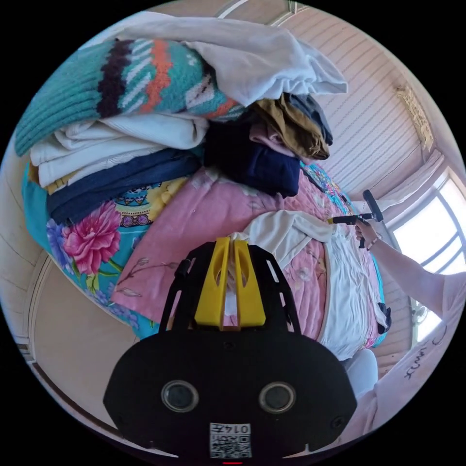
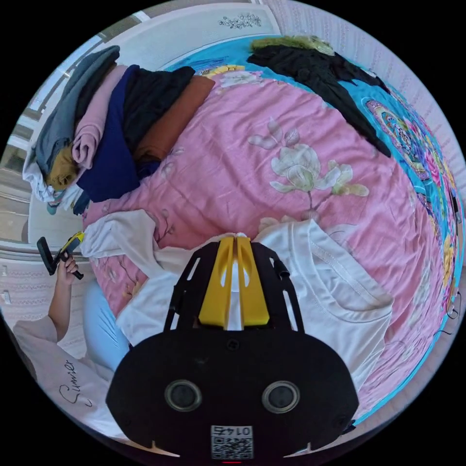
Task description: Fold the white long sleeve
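The white long sleeve shirt (image 2: 340,291) lies on a pink flowered bedspread (image 2: 242,160), collar toward the right of the right gripper view. My right gripper (image 2: 236,238) is shut on the shirt's edge beside the collar. One sleeve (image 2: 126,233) stretches out to my left gripper (image 2: 73,241), held in a hand. In the left gripper view, my left gripper (image 1: 233,240) is shut on the end of that sleeve (image 1: 281,228). The shirt's body (image 1: 344,291) runs away across the bed to my right gripper (image 1: 335,220).
A tall pile of folded clothes (image 1: 145,121) stands on the bed close to the left gripper, topped by a teal knit. The same pile (image 2: 111,136) sits at the upper left. A black garment (image 2: 320,73) lies at the far side. The person's arm (image 1: 407,272) reaches in.
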